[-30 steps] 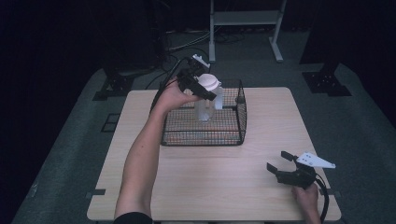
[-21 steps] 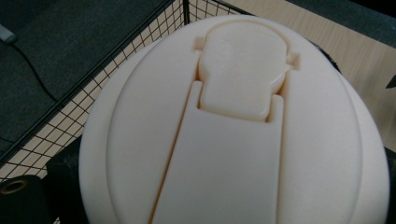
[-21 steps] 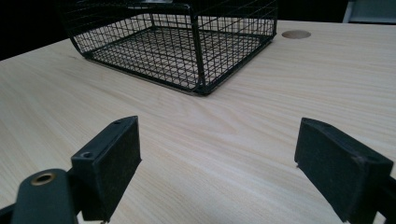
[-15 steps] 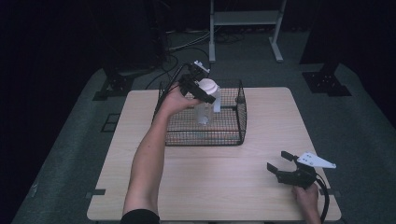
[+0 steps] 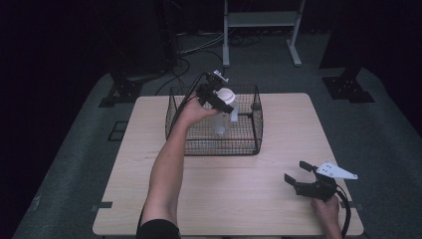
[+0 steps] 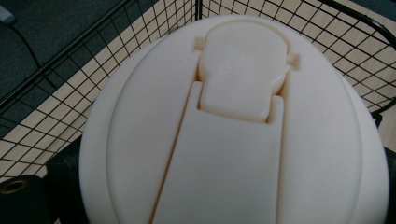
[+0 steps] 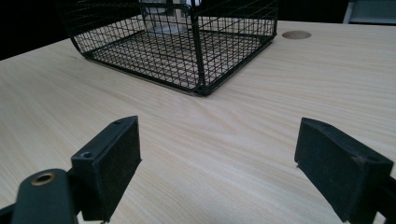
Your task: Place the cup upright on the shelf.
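- The left gripper (image 5: 219,99) holds the bottle (image 5: 222,115) by its white cap (image 6: 233,126), closed on it, inside the wire basket (image 5: 259,119).
- Lower it straight, clear of the mesh, and set it upright before releasing.
- The right gripper (image 5: 302,177) rests wide open and empty above the counter (image 5: 249,194); keep it away.

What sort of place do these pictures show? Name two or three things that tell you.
Probably a lab or recording studio rather than a home: a bare wooden table on grey carpet in a dark room, cables trailing across the floor, a metal stand behind, and hand-held tongs carrying cameras.
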Demonstrator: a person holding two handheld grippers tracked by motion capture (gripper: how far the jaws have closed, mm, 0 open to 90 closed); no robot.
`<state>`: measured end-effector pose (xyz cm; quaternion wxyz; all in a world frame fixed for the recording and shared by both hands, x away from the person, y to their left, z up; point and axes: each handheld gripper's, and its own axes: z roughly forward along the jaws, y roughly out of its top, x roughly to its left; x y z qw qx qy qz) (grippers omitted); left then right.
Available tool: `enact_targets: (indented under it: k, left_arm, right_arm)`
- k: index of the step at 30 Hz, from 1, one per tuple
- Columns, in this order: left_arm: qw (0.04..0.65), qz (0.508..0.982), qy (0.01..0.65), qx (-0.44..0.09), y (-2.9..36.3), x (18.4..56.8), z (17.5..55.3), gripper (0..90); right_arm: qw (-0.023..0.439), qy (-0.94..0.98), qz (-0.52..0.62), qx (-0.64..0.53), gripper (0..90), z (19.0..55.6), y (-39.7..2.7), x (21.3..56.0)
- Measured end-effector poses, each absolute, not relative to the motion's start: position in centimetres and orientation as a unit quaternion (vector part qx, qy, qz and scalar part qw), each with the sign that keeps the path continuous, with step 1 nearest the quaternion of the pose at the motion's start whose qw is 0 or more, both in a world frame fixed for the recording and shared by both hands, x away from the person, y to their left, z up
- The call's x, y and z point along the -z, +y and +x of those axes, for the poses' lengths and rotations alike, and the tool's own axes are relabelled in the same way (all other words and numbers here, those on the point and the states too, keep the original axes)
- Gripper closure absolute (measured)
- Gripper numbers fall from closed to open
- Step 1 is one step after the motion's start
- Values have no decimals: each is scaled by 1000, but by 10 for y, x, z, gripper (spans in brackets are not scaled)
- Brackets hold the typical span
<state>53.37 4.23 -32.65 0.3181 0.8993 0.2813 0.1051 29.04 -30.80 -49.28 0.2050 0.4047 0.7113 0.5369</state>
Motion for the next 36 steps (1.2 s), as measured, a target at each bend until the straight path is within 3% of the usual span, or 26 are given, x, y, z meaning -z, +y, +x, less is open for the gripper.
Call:
enact_targets:
  k: [16,18,36]
  left_arm:
    - [297,904,289,-107,43,355,530,48]
    - [317,895,293,-112,47,355,527,48]
    - [303,907,267,-122,52,356,513,45]
  right_arm:
    - [203,710,404,-540,135,290,-308,493]
    - [201,709,406,-540,134,290,-308,493]
    - [194,715,397,-541,134,290,-309,493]
